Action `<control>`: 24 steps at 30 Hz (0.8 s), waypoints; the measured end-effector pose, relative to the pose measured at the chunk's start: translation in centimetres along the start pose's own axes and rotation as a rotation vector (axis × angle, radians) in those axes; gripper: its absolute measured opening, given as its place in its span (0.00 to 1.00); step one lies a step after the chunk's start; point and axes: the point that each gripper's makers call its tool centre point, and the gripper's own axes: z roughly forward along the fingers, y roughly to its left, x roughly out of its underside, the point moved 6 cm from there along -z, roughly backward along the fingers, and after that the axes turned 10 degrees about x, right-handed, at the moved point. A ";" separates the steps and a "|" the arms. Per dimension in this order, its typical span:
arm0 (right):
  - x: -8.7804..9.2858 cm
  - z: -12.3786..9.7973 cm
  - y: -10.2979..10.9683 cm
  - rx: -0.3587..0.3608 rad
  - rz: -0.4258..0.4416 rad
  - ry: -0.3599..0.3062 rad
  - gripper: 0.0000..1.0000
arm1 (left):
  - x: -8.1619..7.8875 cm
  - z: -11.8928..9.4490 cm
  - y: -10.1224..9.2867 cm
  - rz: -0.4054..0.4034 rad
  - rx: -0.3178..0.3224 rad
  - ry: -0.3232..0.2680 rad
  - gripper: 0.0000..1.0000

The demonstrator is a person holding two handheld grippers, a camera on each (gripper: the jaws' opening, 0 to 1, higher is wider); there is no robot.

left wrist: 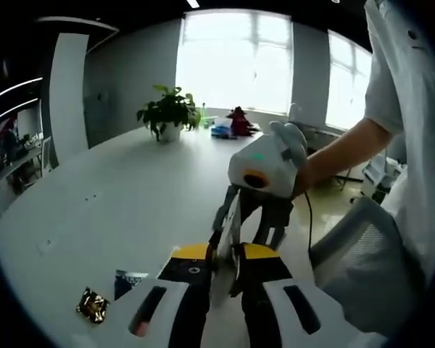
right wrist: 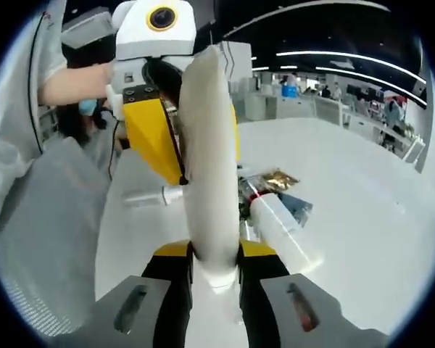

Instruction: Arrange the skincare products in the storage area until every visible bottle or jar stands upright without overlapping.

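Two grippers meet on one white tube (right wrist: 209, 167). Right gripper (right wrist: 216, 264): yellow-tipped jaws clamped on the tube's lower end, tube rising straight up the right gripper view, held off the table. Left gripper (right wrist: 175, 123) comes in from above in that view, its yellow jaws sitting against the tube's upper part; can't tell if it's actually pinching or just alongside.

In the left gripper view, the left gripper (left wrist: 225, 268) jaws stand close together with a thin white edge between them, probably the same tube seen end-on; grip state not clear. The right gripper (left wrist: 248, 217) faces the camera just beyond, held by a person's hand (left wrist: 293, 156), short white sleeve.

On the white table (right wrist: 362, 217) behind the tube: a second white tube with a red band (right wrist: 279, 221) lying on its side, a gold foil sachet (right wrist: 279, 179) and a dark blue packet (right wrist: 297, 205) just beside it, a small white item (right wrist: 148, 196) lying flat to the left.

Left gripper view also has a gold foil sachet (left wrist: 93, 304) and a dark packet (left wrist: 129, 281) near the jaws, a potted plant (left wrist: 168, 112) far across the table, and a grey mesh chair (left wrist: 362, 254) at right.
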 end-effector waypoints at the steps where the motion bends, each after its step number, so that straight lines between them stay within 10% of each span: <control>1: 0.3 0.0 0.2 -0.008 -0.003 0.020 0.28 | 0.0 0.0 0.0 -0.003 -0.002 0.002 0.14; 24: 0.6 -0.5 0.5 0.040 0.090 0.039 0.54 | 1.0 -1.0 -0.7 -0.058 -0.061 0.029 0.37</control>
